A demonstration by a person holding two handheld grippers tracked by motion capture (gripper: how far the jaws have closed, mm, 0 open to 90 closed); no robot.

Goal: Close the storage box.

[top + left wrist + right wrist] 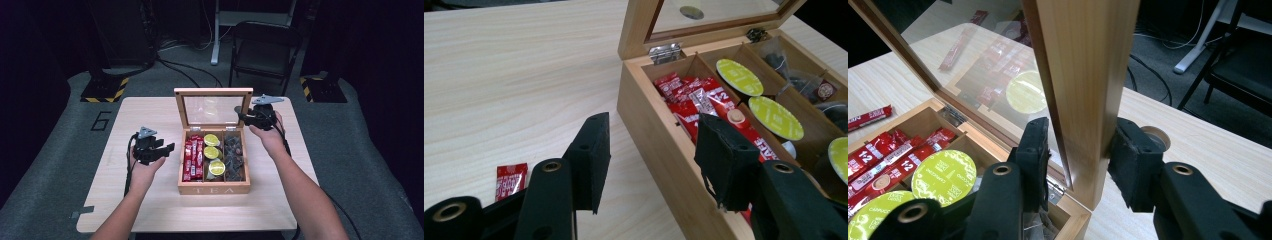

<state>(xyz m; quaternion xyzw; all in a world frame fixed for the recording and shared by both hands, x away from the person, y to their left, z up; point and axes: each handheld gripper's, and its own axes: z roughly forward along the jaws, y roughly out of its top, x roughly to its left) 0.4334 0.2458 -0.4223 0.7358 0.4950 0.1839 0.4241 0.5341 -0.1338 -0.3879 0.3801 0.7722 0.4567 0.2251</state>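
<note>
1. High view: box mid-table, lid upright; right gripper clamps the lid's right edge; left gripper hovers left of the box.
2. Left gripper view: jaws apart, empty; sachet on the table, left of the box.
3. Right gripper view: pads pinch the lid frame.

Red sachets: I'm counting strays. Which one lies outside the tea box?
The lone red sachet flat on the table, left of the tea box beside the left gripper; the others stand packed in the box's left compartment.
</note>
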